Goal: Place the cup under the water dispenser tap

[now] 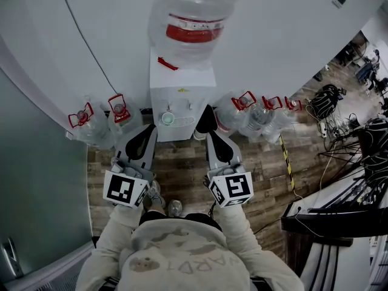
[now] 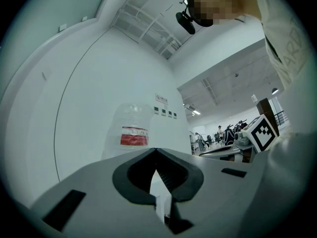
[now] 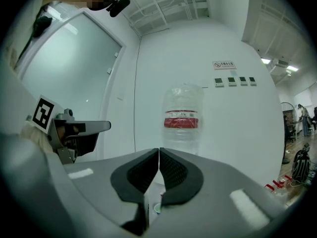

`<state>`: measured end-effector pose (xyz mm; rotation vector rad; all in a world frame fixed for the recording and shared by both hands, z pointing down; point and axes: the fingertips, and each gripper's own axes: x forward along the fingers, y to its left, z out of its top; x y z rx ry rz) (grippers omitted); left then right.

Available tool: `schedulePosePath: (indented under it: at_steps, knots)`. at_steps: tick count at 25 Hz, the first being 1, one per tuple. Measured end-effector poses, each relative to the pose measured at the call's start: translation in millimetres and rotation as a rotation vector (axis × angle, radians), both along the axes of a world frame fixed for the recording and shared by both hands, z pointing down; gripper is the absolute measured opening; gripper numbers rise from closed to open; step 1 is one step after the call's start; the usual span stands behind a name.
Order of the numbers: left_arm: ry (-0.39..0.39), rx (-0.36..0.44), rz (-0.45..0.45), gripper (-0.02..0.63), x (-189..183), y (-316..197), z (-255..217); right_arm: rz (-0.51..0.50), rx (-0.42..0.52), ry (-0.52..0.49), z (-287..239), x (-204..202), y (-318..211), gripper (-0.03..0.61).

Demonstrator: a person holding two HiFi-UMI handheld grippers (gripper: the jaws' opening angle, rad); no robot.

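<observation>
A white water dispenser (image 1: 182, 93) stands against the wall with a big clear bottle (image 1: 194, 23) upside down on top. A small pale-green cup (image 1: 168, 119) sits on the dispenser's tray below the taps. My left gripper (image 1: 151, 130) is shut and empty, just left of and below the cup. My right gripper (image 1: 207, 111) is also shut and empty, at the tray's right side. In the right gripper view the jaws (image 3: 158, 150) meet under the bottle (image 3: 182, 118), and the cup (image 3: 156, 208) peeks through the gap below them. The left gripper's (image 2: 156, 150) tips touch too.
Spare water bottles with red handles lie on the wood floor to the left (image 1: 91, 126) and right (image 1: 257, 117) of the dispenser. A glass partition (image 1: 30, 180) runs along the left. Cables and black equipment (image 1: 357, 156) crowd the right side.
</observation>
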<state>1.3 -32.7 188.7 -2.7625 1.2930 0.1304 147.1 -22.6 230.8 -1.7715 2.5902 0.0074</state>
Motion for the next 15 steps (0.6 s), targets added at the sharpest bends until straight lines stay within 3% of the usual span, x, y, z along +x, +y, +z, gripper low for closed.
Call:
schedulePosePath:
  at_steps: [15]
  knots:
    - [0.002,-0.001,-0.017,0.005,0,17,0,-0.005,0.030,-0.004,-8,-1,16,0.008]
